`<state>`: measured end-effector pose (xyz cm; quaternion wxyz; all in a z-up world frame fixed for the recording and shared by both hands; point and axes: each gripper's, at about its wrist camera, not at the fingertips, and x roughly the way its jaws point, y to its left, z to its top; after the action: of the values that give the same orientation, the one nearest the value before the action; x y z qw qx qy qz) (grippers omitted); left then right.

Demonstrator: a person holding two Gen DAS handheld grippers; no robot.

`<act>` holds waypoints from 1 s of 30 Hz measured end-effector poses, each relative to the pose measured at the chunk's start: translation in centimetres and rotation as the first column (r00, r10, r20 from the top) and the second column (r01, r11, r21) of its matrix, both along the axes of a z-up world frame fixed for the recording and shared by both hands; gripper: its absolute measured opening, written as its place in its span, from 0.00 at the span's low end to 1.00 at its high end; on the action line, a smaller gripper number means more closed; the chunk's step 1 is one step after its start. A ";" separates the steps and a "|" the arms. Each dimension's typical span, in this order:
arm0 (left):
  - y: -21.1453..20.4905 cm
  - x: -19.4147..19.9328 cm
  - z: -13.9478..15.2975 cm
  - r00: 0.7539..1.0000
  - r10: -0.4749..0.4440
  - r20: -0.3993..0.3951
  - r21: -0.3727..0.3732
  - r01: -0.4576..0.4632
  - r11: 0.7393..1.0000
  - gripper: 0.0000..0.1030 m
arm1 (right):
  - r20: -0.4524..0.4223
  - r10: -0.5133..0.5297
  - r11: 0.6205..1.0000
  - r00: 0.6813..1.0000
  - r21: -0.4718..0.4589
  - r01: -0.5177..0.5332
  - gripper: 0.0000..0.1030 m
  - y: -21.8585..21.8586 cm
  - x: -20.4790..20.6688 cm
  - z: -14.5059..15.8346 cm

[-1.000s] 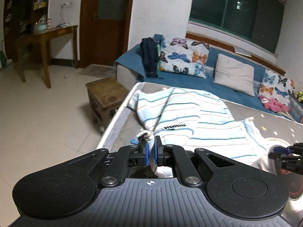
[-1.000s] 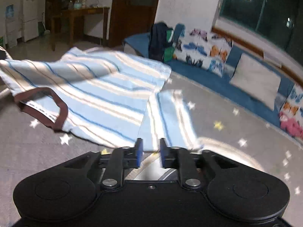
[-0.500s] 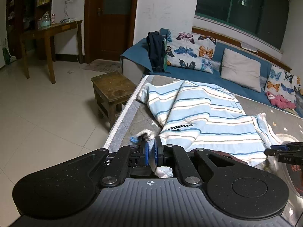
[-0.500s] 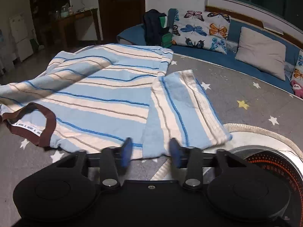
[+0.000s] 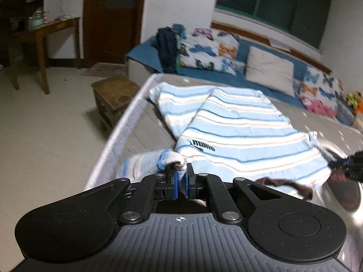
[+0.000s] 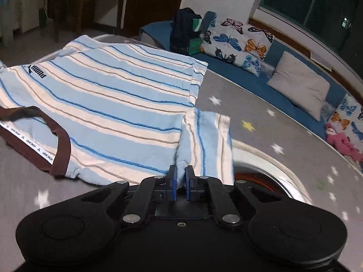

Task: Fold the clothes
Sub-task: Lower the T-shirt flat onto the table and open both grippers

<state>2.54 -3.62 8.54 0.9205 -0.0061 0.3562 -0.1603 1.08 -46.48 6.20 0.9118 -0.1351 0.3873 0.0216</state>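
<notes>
Striped in pale blue, cream and thin tan lines, the shirt [image 5: 245, 133] lies spread across the grey star-printed mattress [image 6: 261, 113], its hem toward the far edge and its brown collar [image 6: 57, 145] toward the near side. At the left, the left gripper [image 5: 180, 181] is clamped on a bunched bit of sleeve cloth [image 5: 172, 158], which pokes up as a small knot just above the blue pads [image 5: 175, 182]; that sleeve lies right in front of the tool, close to the mattress's white piped edge [image 5: 118, 133]. A black printed logo [image 5: 203, 146] sits on the chest just beyond and to the right of this gripper. A low wooden stool [image 5: 113, 95] stands on the tiled floor beside the bed, and a wooden table [image 5: 43, 34] stands farther off by the wall.

Further right, the body of the shirt lies flat between the two tools. The right gripper [image 6: 180, 184] is pinched shut on the other sleeve [image 6: 204, 142], whose cloth rises from between its blue pads [image 6: 172, 183] and runs straight away from the tool, folded narrow, beside the shirt's side seam. Just right of that sleeve a round silver rim with an orange-and-black centre [image 6: 261, 174] rests on the mattress. Behind the bed runs a blue sofa [image 6: 249, 77] with butterfly cushions [image 6: 236, 40] and a plain grey pillow [image 6: 299, 86], with a dark backpack [image 6: 185, 31] at its left end.
</notes>
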 end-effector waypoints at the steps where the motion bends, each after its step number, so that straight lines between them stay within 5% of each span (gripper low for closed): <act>1: -0.2 -0.4 -0.3 1.000 -0.013 -0.007 0.007 0.013 1.000 0.06 | -0.008 0.000 1.000 1.000 -0.013 0.000 0.08 -0.2 -0.8 -0.1; 11: -1.9 -4.6 -3.7 0.983 -0.158 -0.095 0.116 0.168 0.979 0.06 | -0.081 0.000 0.994 0.997 -0.109 -0.008 0.08 -1.1 -8.5 -2.4; 21: -1.3 -5.2 -4.3 0.967 -0.204 -0.154 0.144 0.226 0.963 0.09 | -0.078 -0.027 0.996 0.997 -0.092 0.019 0.09 -1.2 -9.3 -2.4; 26: 0.0 -4.3 -1.5 0.966 -0.221 -0.133 0.089 0.234 0.968 0.14 | -0.050 -0.042 0.996 0.998 -0.076 0.038 0.29 -1.7 -9.5 -1.3; 30: 0.3 -2.6 0.6 0.975 -0.201 -0.098 0.034 0.205 0.978 0.21 | -0.003 -0.042 0.996 0.999 -0.076 0.042 0.36 -1.7 -9.9 0.0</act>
<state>-0.05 -3.31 9.09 0.8815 0.0428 0.4013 -0.2452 -8.81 -48.17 6.17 0.9053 -0.1615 0.3927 -0.0120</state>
